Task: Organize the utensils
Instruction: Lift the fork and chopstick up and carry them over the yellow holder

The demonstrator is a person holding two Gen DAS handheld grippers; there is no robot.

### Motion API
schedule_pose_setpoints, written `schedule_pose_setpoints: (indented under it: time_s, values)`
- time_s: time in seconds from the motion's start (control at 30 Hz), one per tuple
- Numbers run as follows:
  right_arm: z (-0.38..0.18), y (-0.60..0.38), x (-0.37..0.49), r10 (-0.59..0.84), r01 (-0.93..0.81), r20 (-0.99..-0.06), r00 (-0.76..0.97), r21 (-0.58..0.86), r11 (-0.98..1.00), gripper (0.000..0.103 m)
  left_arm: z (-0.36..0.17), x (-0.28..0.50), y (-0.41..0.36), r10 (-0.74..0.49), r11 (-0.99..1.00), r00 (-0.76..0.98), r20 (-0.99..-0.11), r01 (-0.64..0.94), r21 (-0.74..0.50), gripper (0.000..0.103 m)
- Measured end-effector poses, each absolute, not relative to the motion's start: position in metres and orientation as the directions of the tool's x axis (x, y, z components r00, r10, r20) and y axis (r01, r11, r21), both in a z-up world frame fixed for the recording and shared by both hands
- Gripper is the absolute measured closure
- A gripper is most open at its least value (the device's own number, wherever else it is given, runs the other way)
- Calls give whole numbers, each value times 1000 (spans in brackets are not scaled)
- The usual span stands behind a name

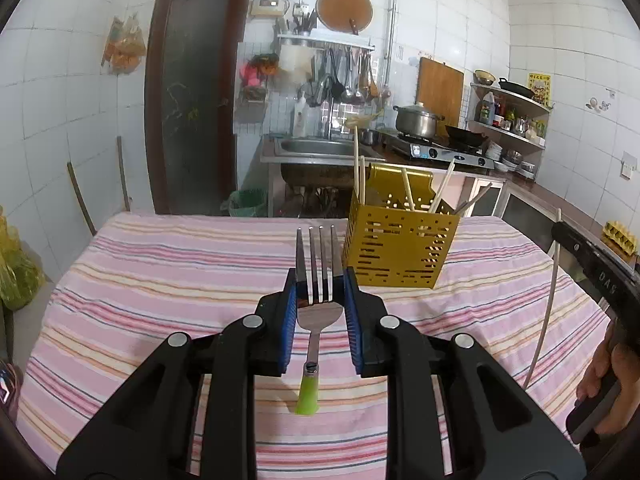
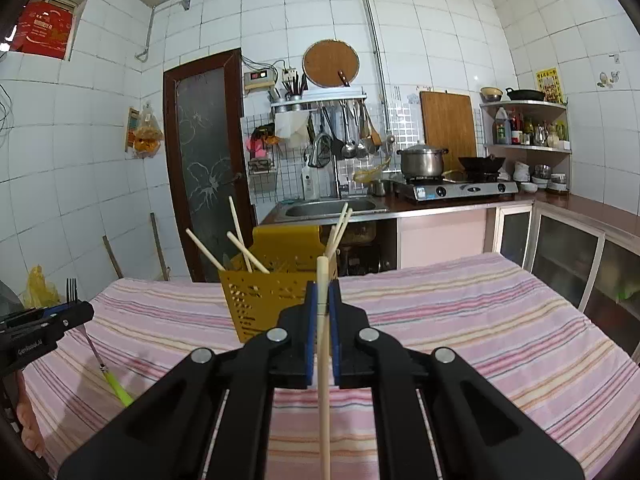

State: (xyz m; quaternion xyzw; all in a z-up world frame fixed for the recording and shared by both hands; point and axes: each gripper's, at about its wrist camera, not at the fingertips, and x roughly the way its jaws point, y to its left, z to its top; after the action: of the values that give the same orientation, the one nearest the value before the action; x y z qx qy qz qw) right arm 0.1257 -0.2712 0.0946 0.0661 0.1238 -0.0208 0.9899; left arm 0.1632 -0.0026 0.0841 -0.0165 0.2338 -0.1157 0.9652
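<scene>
The left tongs [image 1: 320, 292] are clamped on a fork [image 1: 319, 280] across its tines; it stands nearly upright above the striped tabletop [image 1: 160, 280], tines up, green handle hanging down. The right tongs [image 2: 323, 304] pinch a chopstick [image 2: 323, 360], likewise close to vertical, its long axis running top to bottom. The yellow holder [image 1: 394, 248] stands on the tabletop just ahead, already carrying several chopsticks. To do this well, I judge each piece should be carried over the holder's open top, kept upright, lowered handle-end first, and released only once inside the rim.
</scene>
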Motion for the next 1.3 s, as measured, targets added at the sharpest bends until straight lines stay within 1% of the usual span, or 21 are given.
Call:
schedule_pose_setpoints:
  time_s: [0.2,0.87,1.17,1.3]
  values:
    - [102,-272,127,-30,59,-229,973,120,991,97,91,161,-4,-229,973,876,-425,219,-74,82]
    - [100,-278,140,-23,55,-236,971,130,990,97,100,169,-13,-231,972,883,-409,223,-67,82]
    - [122,-282,146,-23,51,-206,978,134,990,97,124,174,-21,-246,969,894,-374,237,-69,82]
    - [145,-282,153,-12,37,-180,984,139,990,97,142,178,-27,-266,964,901,-341,257,-74,82]
